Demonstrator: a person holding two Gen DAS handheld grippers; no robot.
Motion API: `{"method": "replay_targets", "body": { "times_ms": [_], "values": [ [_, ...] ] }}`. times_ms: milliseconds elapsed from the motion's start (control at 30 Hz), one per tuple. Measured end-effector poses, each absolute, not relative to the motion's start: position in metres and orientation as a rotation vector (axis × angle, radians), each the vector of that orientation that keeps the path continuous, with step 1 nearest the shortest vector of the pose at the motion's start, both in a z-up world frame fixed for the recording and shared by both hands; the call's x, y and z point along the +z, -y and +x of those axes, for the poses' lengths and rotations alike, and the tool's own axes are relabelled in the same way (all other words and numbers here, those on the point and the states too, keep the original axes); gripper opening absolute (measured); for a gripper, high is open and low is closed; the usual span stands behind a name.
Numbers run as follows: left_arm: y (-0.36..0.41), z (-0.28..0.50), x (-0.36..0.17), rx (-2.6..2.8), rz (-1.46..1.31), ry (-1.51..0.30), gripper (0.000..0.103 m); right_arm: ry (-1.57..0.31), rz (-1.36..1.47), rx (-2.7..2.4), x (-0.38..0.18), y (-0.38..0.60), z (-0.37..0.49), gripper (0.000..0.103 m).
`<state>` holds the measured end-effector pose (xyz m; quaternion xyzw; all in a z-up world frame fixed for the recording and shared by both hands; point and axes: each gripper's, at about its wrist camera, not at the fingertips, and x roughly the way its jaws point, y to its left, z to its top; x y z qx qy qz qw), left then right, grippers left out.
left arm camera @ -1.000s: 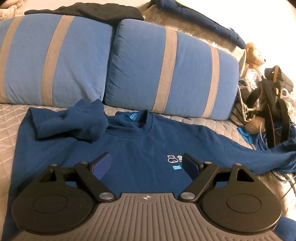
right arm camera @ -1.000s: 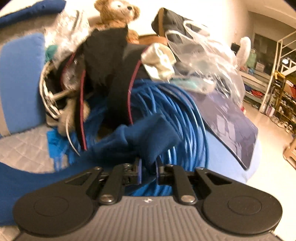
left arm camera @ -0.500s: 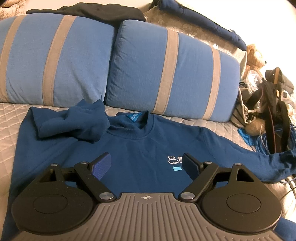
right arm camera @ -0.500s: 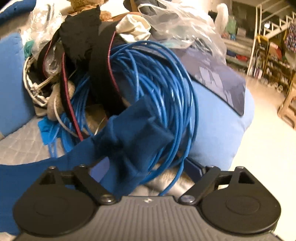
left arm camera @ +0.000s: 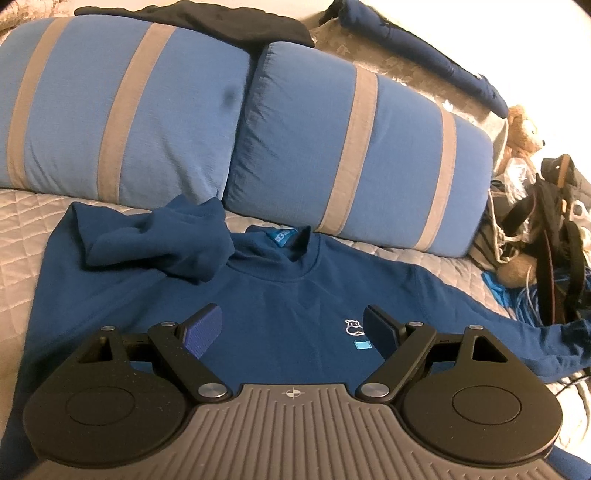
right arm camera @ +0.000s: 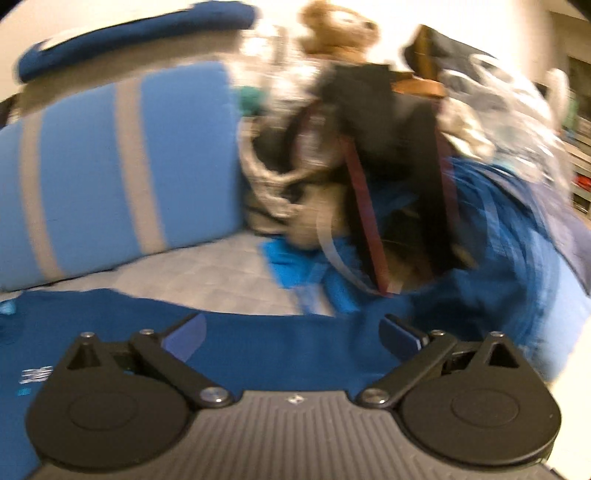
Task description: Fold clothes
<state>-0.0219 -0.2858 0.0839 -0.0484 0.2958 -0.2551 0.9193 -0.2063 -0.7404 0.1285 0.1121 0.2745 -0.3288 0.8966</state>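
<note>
Jaws, left gripper: standing spread, hovering over the chest of the sweatshirt, nothing between them.
Jaws, right gripper: having just been opening, now standing wide over blue cloth, pinching nothing; view blurred.
Sweatshirt: lying front-up on the quilted bed cover, collar at 12 o'clock from the left gripper.
Left sleeve: lying bunched over the shoulder at 10 o'clock.
Right sleeve: stretching out toward 3 o'clock, its end near the cable coil.
Striped pillows: leaning behind the collar at 12 o'clock.
Teddy bear: sitting farthest, above the clutter.
</note>
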Motion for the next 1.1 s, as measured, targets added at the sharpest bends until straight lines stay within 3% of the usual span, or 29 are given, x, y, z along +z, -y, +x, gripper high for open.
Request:
{"method": "replay_targets", "body": {
  "times_ms": [533,833,1100],
  "values": [
    [0.278,-0.022,0.089,-0.535,-0.147,-0.573,0.084,-0.599,0.178,-0.411,0.132,0.612,-0.098,0.103],
    [0.265,-0.035,0.099,-0.489,-0.18,-0.444,0.084,-0.585,0.235,-0.337,0.147,0.552,-0.055,0.103],
    [0.243,-0.046,0.142,-0.357,-0.054,-0.345,0.084,-0.511,0.395,-0.297,0.141,0.506,-0.041,0.103]
  ]
}}
